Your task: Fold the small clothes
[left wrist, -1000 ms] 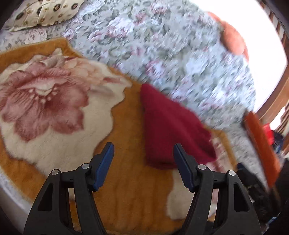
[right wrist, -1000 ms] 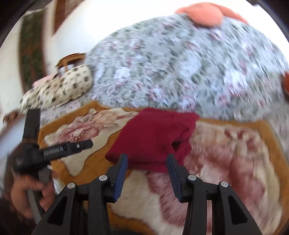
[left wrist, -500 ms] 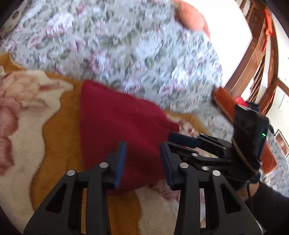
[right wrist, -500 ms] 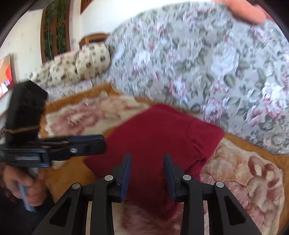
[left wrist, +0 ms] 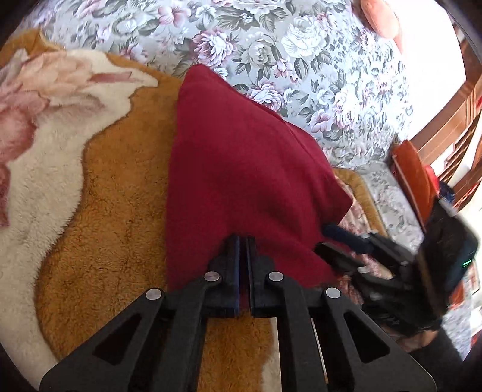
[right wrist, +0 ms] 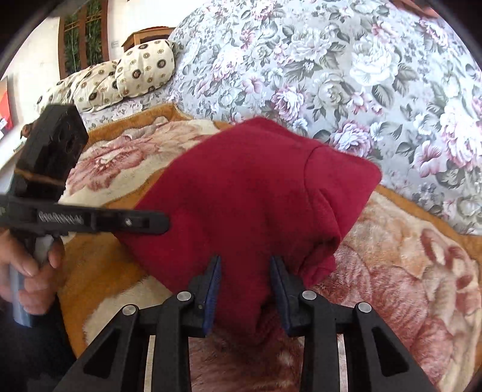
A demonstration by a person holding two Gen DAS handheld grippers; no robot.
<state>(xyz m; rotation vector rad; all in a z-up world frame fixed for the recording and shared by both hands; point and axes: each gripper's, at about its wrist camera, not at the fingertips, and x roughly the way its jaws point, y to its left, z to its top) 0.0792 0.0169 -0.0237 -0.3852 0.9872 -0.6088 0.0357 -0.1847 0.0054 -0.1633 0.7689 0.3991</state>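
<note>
A dark red garment (left wrist: 241, 156) lies folded on a plush orange blanket with a rose pattern (left wrist: 105, 226). My left gripper (left wrist: 243, 238) is shut on its near edge, a thin strip of red showing between the pads. The right wrist view shows the same garment (right wrist: 241, 187) with a thick fold bunched between the pads of my right gripper (right wrist: 245, 262), whose jaws are still closing on it. The right gripper (left wrist: 328, 239) also shows at the garment's right corner, and the left gripper (right wrist: 159, 221) at its left corner, side on.
A grey floral bedspread (right wrist: 331, 75) lies bunched behind the garment. Spotted pillows (right wrist: 141, 69) sit at the far left, an orange cushion (left wrist: 382, 21) at the far right. Wooden furniture (left wrist: 446, 120) stands to the right. A hand (right wrist: 30, 271) holds the left gripper's handle.
Both grippers came down and forward onto the garment's near edge. The left jaws went from wide open to shut on the cloth. The right jaws narrowed around a fold.
</note>
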